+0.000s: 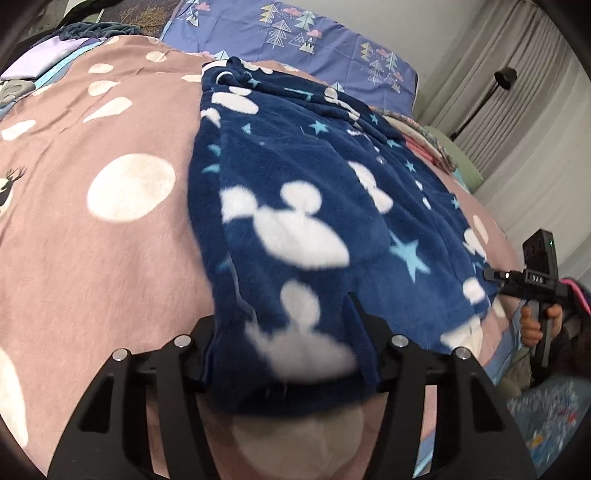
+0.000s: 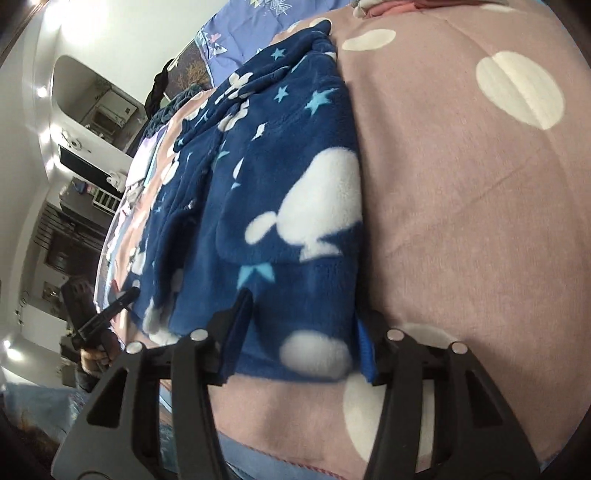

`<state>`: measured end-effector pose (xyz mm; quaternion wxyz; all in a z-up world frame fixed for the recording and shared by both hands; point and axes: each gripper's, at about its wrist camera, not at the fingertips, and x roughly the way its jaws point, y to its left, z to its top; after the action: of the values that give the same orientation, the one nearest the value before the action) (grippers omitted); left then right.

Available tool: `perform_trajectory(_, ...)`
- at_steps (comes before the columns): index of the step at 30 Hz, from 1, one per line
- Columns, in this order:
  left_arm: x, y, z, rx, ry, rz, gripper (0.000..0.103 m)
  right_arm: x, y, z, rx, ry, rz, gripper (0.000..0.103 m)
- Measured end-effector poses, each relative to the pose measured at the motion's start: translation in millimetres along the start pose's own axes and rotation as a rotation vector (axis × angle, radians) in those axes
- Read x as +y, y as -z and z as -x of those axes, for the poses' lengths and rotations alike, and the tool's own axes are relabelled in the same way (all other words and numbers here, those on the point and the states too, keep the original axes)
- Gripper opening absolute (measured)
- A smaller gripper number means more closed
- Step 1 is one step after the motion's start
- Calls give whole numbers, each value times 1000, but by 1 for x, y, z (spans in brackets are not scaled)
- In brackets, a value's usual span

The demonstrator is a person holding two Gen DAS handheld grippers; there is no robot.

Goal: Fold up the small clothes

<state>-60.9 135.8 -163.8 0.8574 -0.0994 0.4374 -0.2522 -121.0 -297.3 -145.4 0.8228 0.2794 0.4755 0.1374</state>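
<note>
Both my grippers sit at the near hem of the navy fleece garment (image 1: 314,206), which lies flat on the pink spotted bedspread (image 1: 110,258). My left gripper (image 1: 284,332) and right gripper (image 2: 303,332) have jaws spread, fleece between them; whether they pinch it I cannot tell.

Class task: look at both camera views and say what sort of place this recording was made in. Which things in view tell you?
Most likely a bedroom: the fleece garment lies on a pink spotted bedspread, a blue tree-print pillow sits behind it, and curtains hang beside the bed.
</note>
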Motion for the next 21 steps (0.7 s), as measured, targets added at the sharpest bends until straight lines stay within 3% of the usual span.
perform_trajectory(1, -3, -3, -4, -3, -6, -10, 58, 0, -4, -4, -8, -16, -7, 54)
perform_trajectory(3, -13, -11, -14, -4, -30, -53, 38, 3, -14, -15, -25, -23, -12, 35)
perform_trajectory(4, -15, -15, -15, 3, -4, -47, 17, 6, -17, -18, -22, -17, -19, 13)
perform_trajectory(5, -17, -18, -12, 0, 23, -34, 14, 7, -19, -19, -11, -56, -34, 13)
perform_trajectory(7, -26, -28, 2, -54, 27, -64, 13, 18, -22, -3, -72, -151, -38, 12)
perform_trajectory(12, -51, -71, 70, -263, 70, -126, 12, 57, -45, 58, -245, -244, 56, 10)
perform_trajectory(15, -58, -88, 110, -368, 103, -112, 12, 83, -53, 102, -350, -279, 110, 9)
perform_trajectory(19, -82, -74, 176, -492, 157, -166, 12, 108, -32, 162, -453, -313, 229, 9)
perform_trajectory(21, -93, -54, 204, -518, 167, -197, 12, 122, -6, 191, -499, -239, 325, 9)
